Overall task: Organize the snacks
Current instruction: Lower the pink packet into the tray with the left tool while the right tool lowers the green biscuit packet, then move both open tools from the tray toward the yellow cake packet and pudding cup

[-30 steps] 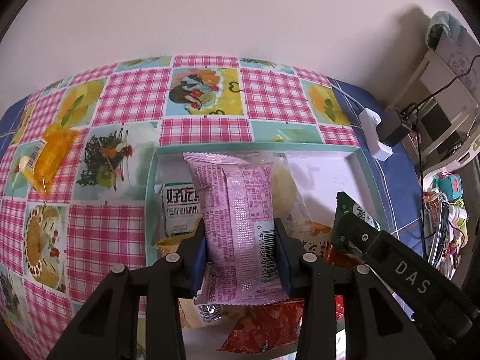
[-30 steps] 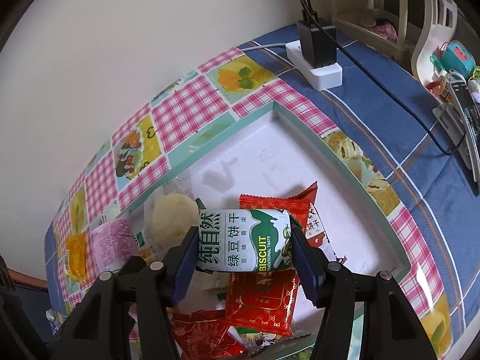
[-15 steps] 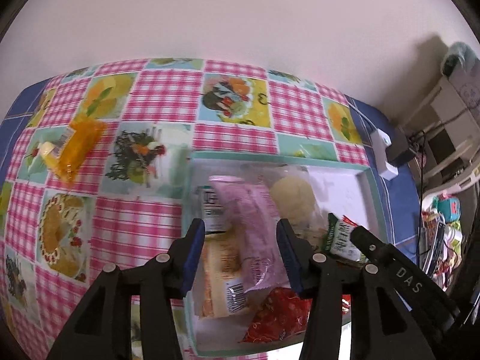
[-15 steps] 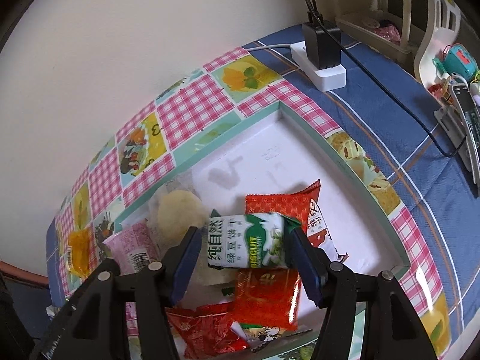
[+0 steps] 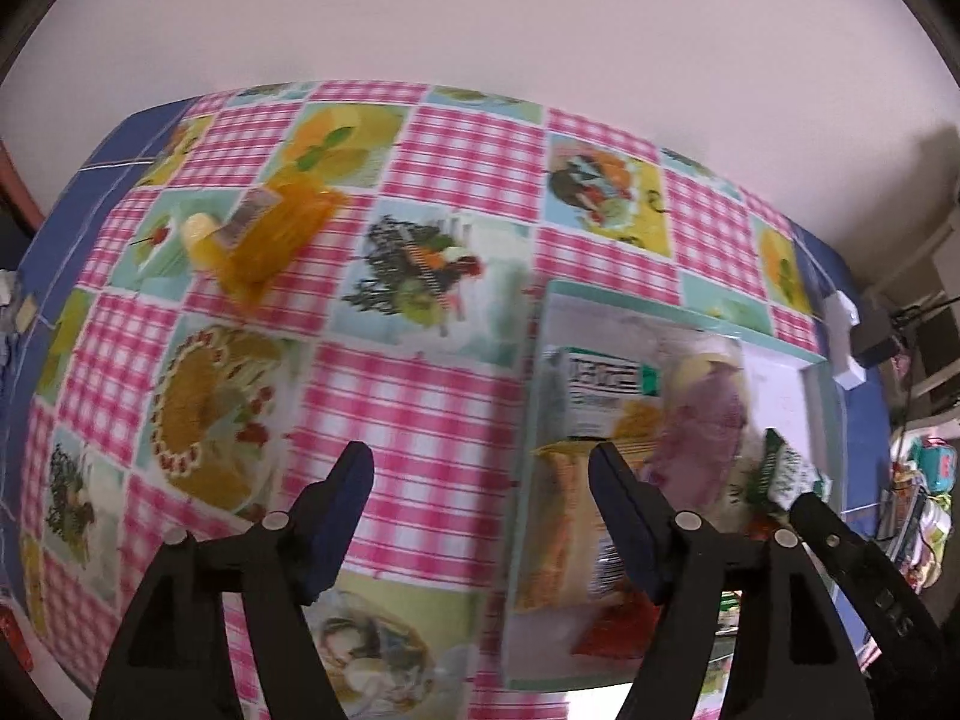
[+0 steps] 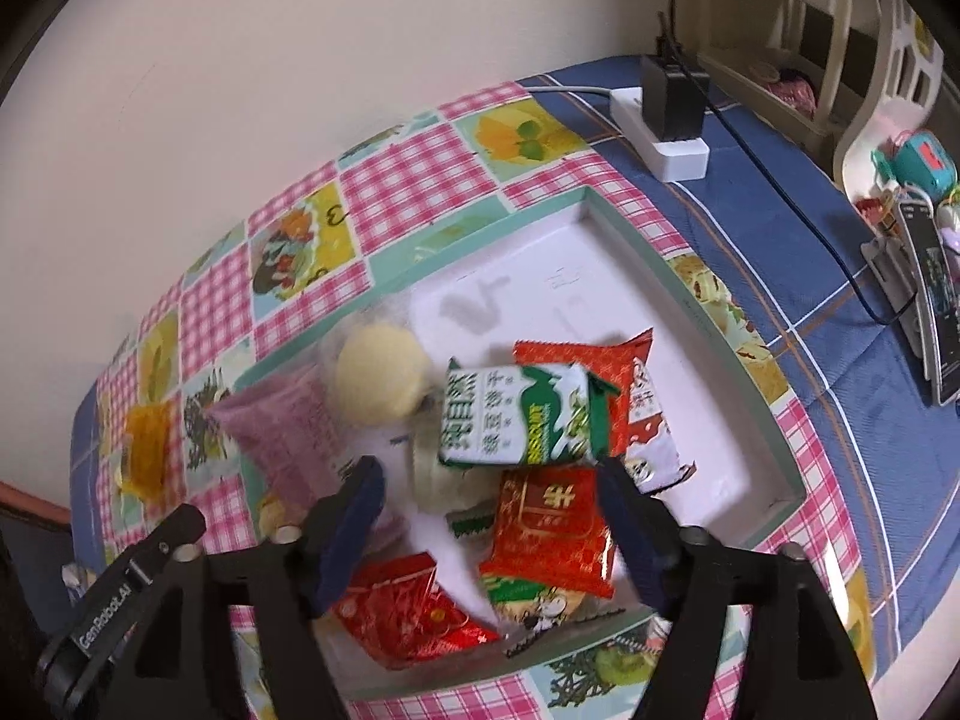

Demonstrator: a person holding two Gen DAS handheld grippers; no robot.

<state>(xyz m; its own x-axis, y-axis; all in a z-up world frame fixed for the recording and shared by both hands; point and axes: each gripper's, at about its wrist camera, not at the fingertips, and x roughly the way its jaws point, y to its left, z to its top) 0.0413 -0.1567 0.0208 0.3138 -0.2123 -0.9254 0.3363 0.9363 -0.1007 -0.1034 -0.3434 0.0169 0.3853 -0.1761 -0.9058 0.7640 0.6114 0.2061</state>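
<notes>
A white tray with a teal rim [image 6: 654, 252] holds several snack packs: a green-and-white biscuit pack [image 6: 516, 417], red packs [image 6: 552, 528], a pink pack [image 6: 282, 426] and a pale round cake [image 6: 378, 372]. My right gripper [image 6: 489, 486] is open and empty just above the tray's near side. My left gripper [image 5: 480, 468] is open and empty over the checked cloth, left of the tray [image 5: 537, 324]. An orange snack pack [image 5: 270, 234] lies alone on the cloth at the far left; it also shows in the right wrist view [image 6: 144, 450].
A white power strip with a black charger [image 6: 666, 120] lies behind the tray on the blue cloth. A phone on a stand [image 6: 930, 306] and small toys [image 6: 918, 159] crowd the right edge. A wall runs along the table's back.
Both grippers opened and let go of their packs into the tray: the left dropped the pink pack, the right the green biscuit pack. The left gripper swung left over the cloth.
</notes>
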